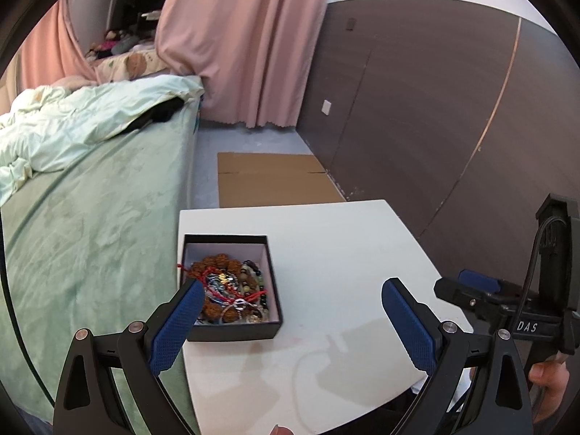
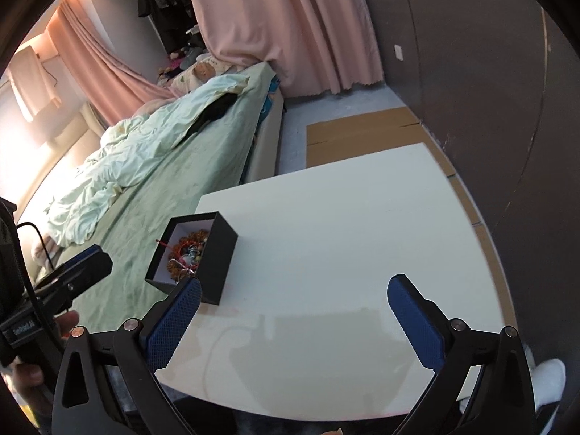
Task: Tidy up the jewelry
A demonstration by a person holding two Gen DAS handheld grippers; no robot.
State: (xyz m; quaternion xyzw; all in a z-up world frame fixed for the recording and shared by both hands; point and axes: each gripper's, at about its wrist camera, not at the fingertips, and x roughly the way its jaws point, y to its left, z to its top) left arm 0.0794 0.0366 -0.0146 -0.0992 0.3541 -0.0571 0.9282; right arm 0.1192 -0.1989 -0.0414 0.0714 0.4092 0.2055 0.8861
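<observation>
A bedroom, with pink curtains (image 1: 232, 36) hanging to the grey floor and a dark brown panelled wall (image 1: 417, 108) on one side. A bed covered in a pale green sheet (image 1: 90, 235) runs along the other, a crumpled light green duvet (image 1: 72, 119) heaped at its far end. Flattened brown cardboard (image 1: 272, 177) lies on the floor between bed and wall.

Close by stands a white square table (image 1: 344, 253), pushed against the edge of the bed. On its corner nearest the bed sits a small black square box with a white lining (image 1: 270, 279), lid off. Inside it is a tangled heap of jewelry (image 1: 232, 290): brown knobbly bead bracelets, red cords, dark and pale beads, some silver pieces. One red cord hangs over the box wall on the bed side.

The left gripper (image 1: 291, 311) hovers above the table, its blue-padded fingers (image 1: 177, 326) spread wide with nothing between them; one finger overlaps the near corner of the box in the left wrist view, though whether it touches I cannot tell. The right gripper (image 2: 293, 311) also hangs over the table, beside the box, its blue fingers (image 2: 417, 322) splayed wide apart and empty. A hand (image 1: 547, 380) grips the right tool's handle.
</observation>
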